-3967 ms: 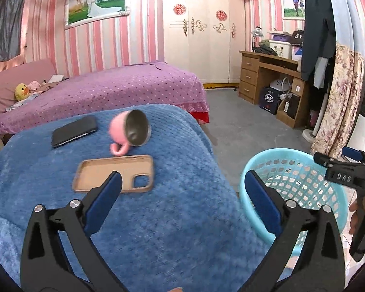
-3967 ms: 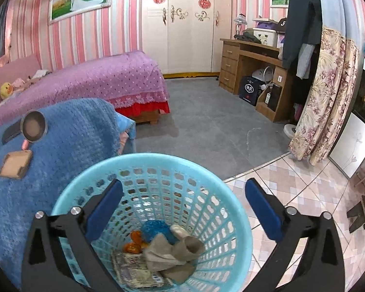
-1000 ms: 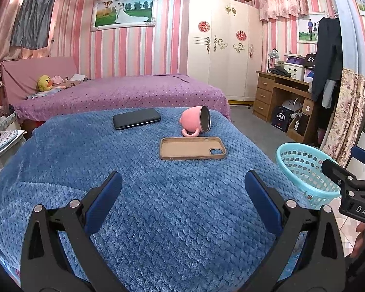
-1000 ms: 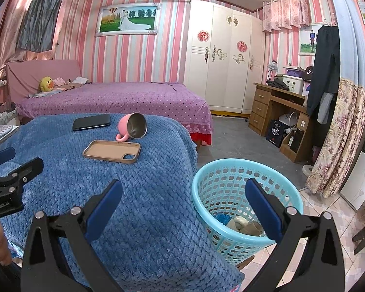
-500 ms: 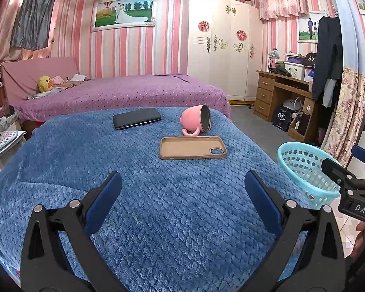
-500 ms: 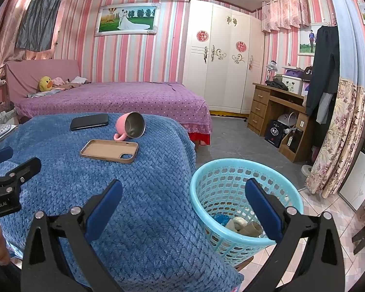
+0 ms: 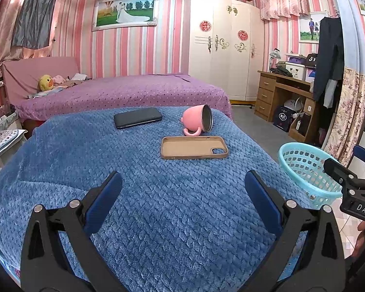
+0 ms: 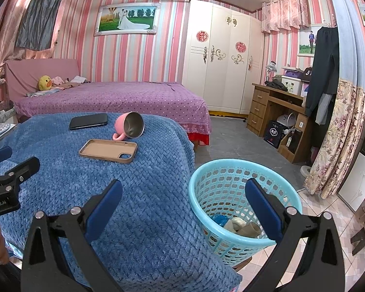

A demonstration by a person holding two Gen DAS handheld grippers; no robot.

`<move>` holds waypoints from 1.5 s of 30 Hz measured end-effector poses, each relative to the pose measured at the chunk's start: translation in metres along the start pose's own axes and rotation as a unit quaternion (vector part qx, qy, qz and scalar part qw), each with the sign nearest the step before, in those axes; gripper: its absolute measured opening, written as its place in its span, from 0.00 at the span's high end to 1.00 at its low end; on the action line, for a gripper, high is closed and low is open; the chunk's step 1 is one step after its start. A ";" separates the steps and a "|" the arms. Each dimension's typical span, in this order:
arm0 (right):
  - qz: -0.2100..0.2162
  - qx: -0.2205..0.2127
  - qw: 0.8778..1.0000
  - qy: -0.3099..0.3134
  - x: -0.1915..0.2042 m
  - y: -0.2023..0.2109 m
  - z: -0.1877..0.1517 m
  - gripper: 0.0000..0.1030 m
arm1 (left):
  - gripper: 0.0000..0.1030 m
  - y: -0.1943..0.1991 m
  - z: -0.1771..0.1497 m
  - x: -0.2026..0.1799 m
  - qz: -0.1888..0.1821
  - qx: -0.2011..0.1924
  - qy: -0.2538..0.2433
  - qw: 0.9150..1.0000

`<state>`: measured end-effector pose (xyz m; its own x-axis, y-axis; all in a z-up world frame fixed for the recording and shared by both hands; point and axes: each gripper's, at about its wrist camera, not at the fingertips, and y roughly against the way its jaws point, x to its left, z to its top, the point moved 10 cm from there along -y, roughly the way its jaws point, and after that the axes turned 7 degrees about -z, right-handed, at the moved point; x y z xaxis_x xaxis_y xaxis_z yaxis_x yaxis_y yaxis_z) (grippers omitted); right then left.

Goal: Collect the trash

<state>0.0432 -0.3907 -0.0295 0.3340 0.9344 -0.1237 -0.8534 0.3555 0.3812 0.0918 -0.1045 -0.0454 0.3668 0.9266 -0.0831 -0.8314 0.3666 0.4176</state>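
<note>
Seemingly, collecting is wrapping up: trash point(image 8: 238, 226) is lying in the basket point(image 8: 231, 168), both claws, left claw point(image 7: 182, 194) and right claw point(image 8: 182, 202), are gaping empty

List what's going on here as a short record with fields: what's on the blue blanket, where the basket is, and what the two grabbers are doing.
On the blue blanket: black phone, pink mug tipped on its side, tan phone case.
Basket: light blue, beside the blanket's right edge, trash inside.
Left gripper: fingers apart, holding nothing.
Right gripper: fingers apart, holding nothing, pointed toward the basket.
</note>
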 end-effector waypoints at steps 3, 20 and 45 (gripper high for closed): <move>0.000 0.000 1.000 0.000 -0.001 0.000 0.000 0.04 | 0.05 0.000 0.000 0.000 0.001 -0.002 -0.001 1.000; -0.001 -0.001 1.000 -0.001 -0.007 -0.002 0.003 0.04 | 0.05 0.000 0.000 0.000 0.001 -0.002 -0.001 1.000; -0.003 -0.002 1.000 0.000 -0.007 -0.004 0.005 0.04 | 0.05 -0.003 -0.003 -0.001 0.005 -0.001 -0.003 1.000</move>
<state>0.0462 -0.3991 -0.0253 0.3392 0.9323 -0.1256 -0.8527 0.3611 0.3775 0.0928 -0.1068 -0.0496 0.3601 0.9300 -0.0737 -0.8363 0.3569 0.4162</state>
